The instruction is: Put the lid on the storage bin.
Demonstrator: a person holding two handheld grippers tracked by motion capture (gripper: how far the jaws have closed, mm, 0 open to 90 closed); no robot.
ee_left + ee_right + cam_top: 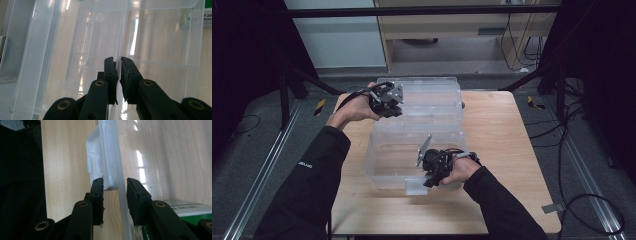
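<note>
A clear plastic storage box (379, 165) stands on the wooden table (507, 140) with its lid (432, 95) swung open behind it. My left gripper (393, 111) is at the lid's left end. In the left gripper view its jaws (118, 63) are nearly together, with a thin clear lid wall (122, 30) pinched between the pads. My right gripper (429, 182) sits at the box's front wall. In the right gripper view it (115, 182) straddles that wall (117, 165) beside the white latch (96, 150), one pad on each side of the wall.
A green and white object (190, 211) shows through the clear wall at the lower right of the right gripper view. Bare wood (65, 157) lies in front of the box. Dark frame legs and cables surround the table on the floor.
</note>
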